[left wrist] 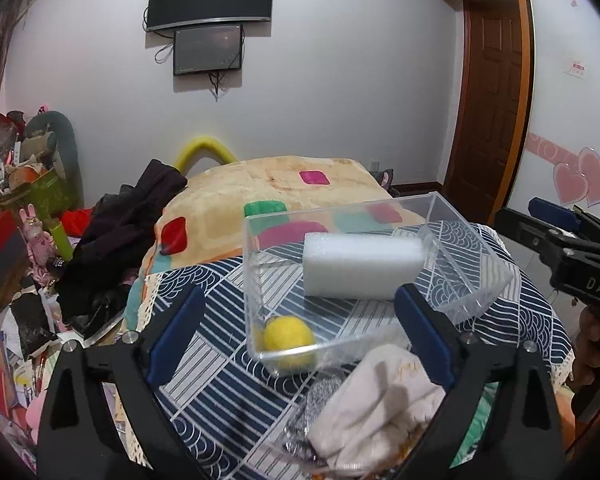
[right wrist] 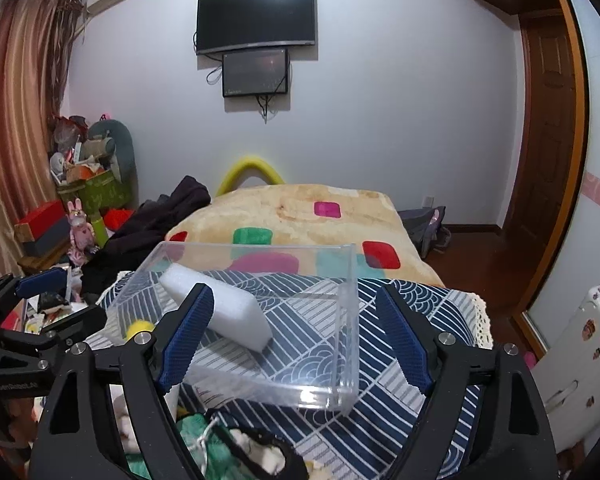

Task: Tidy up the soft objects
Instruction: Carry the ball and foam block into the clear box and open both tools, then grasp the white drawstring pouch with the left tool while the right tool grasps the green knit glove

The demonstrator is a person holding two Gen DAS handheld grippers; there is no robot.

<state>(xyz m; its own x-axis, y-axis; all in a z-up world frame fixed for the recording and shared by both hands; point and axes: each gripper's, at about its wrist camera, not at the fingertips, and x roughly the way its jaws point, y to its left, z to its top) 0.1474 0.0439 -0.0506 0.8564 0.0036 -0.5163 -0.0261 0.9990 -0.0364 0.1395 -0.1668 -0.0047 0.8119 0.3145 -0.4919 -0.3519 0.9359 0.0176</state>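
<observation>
Two items in clear box (left wrist: pixel 256 280) — white cloth (left wrist: pixel 380 404) lies just before it, under left gripper (left wrist: pixel 300 336), fingers apart; right gripper (right wrist: pixel 296 336) likewise apart.

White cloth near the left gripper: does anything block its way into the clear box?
Only the clear box's near wall, which the white cloth must clear; the box is open-topped, with a yellow ball and white sponge inside.

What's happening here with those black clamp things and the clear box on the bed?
Someone is sorting soft things into a clear box on the bed. A white foam block and a yellow ball are already inside. The left hand-held gripper and right hand-held gripper are both open and holding nothing. A white cloth and silver scrubber lie outside, near the box.
</observation>
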